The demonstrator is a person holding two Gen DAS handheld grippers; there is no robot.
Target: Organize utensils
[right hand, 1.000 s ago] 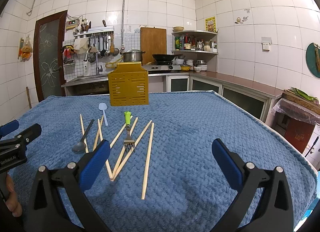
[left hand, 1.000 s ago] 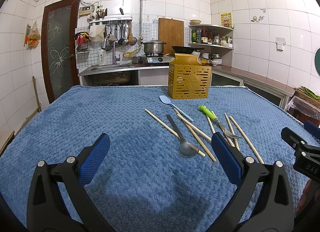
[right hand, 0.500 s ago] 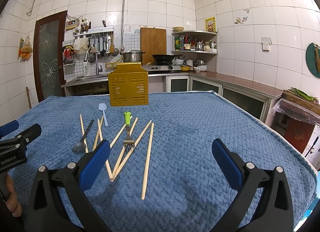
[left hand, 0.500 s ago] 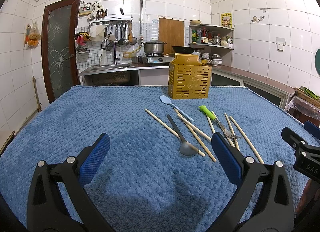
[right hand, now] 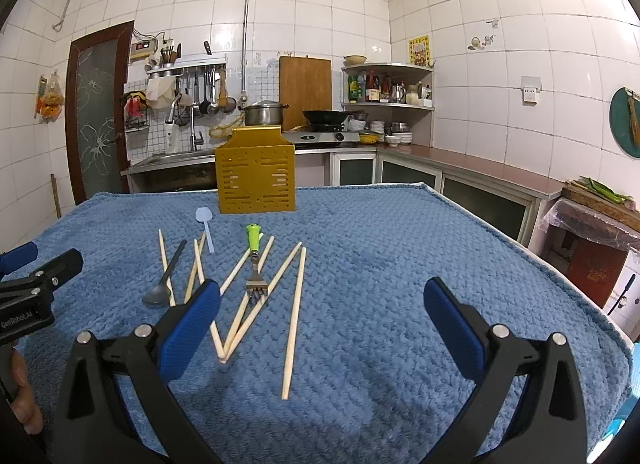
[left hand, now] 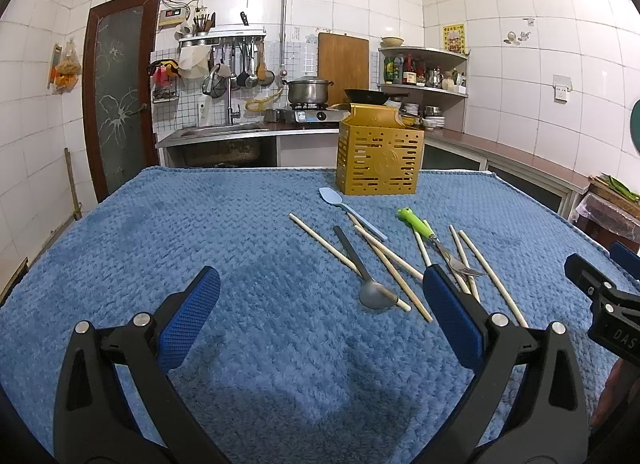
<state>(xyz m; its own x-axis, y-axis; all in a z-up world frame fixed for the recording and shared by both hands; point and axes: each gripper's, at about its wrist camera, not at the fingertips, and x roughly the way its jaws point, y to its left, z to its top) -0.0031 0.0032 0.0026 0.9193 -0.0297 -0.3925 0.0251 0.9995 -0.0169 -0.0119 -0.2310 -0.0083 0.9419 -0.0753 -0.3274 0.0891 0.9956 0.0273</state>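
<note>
A yellow slotted utensil holder (left hand: 379,160) (right hand: 256,172) stands upright at the far side of the blue towel. In front of it lie a light blue spoon (left hand: 352,213) (right hand: 206,227), a grey spoon (left hand: 362,270) (right hand: 166,278), a green-handled fork (left hand: 438,242) (right hand: 254,260) and several wooden chopsticks (left hand: 384,260) (right hand: 294,312), scattered and crossing. My left gripper (left hand: 320,306) is open and empty, low over the towel, left of the utensils. My right gripper (right hand: 322,310) is open and empty, with the chopsticks just ahead of its left finger.
The blue towel (left hand: 200,232) (right hand: 400,248) covers the whole table. Its right edge drops off near a plastic-covered crate (right hand: 592,232). Behind the table are a sink counter (left hand: 224,132), a stove with a pot (left hand: 310,90) and corner shelves (right hand: 388,84).
</note>
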